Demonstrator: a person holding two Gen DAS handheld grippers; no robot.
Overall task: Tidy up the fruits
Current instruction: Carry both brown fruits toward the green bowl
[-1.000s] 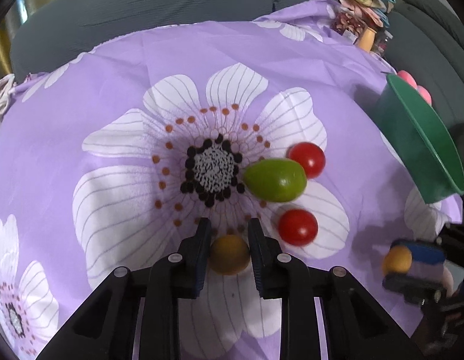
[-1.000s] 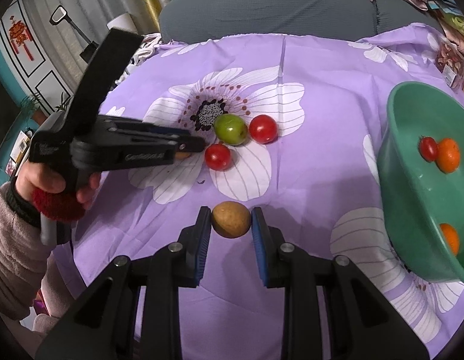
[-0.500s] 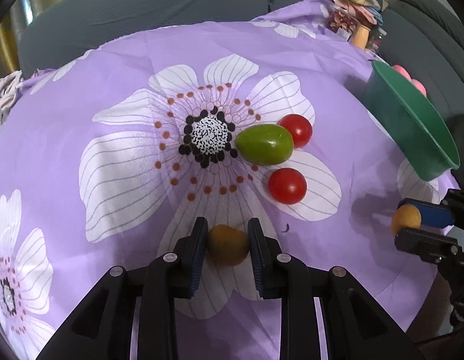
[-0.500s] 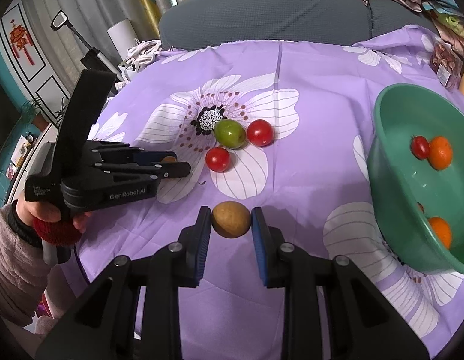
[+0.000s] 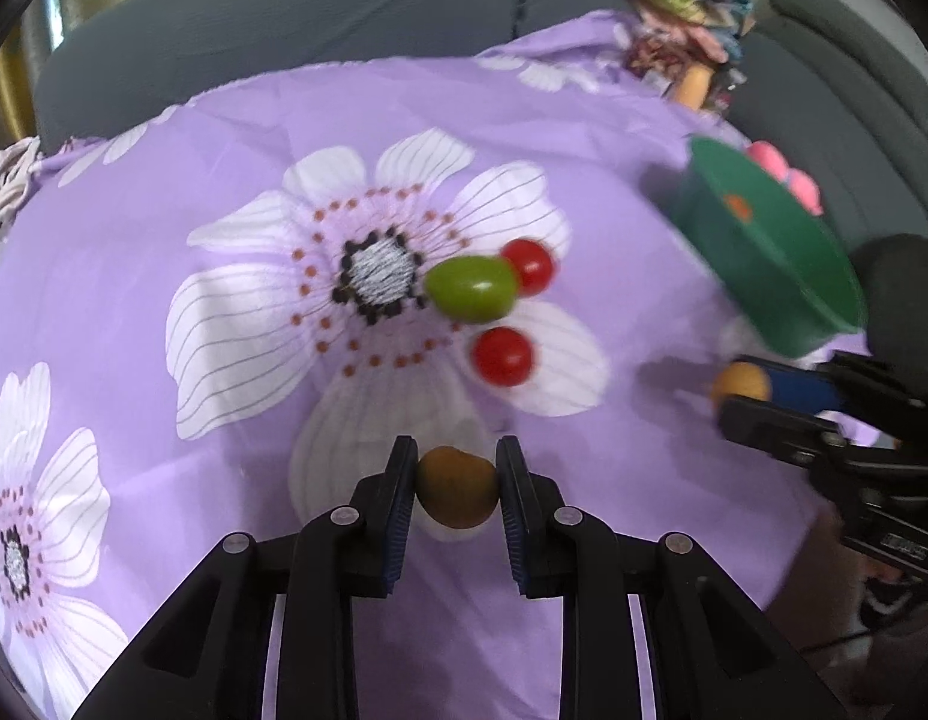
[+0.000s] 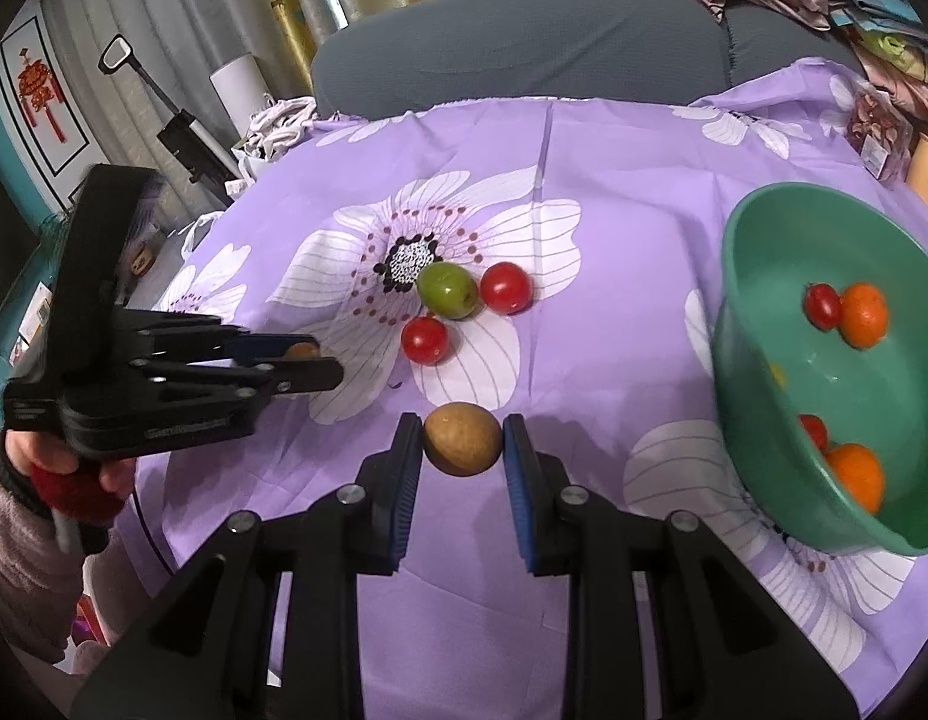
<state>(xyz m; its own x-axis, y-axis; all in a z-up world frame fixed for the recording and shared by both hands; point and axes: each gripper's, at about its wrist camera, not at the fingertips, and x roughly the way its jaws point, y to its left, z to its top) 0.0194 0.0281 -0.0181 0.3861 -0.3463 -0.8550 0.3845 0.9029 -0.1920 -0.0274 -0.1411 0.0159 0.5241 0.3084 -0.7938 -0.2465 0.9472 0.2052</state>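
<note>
While clamped, brown fruit (image 5: 456,495) sits between left gripper (image 5: 456,495) fingers (image 5: 398,516)

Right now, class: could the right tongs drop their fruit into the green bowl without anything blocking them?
Probably yes: the right tongs grip a brown fruit, and only bare cloth lies between them and the open bowl.

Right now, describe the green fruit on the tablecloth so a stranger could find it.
Find the big white flower printed on the purple tablecloth. The green fruit lies on the cloth beside the flower's dark centre. It is the only green one, larger and more oval than the two red tomatoes next to it.
</note>
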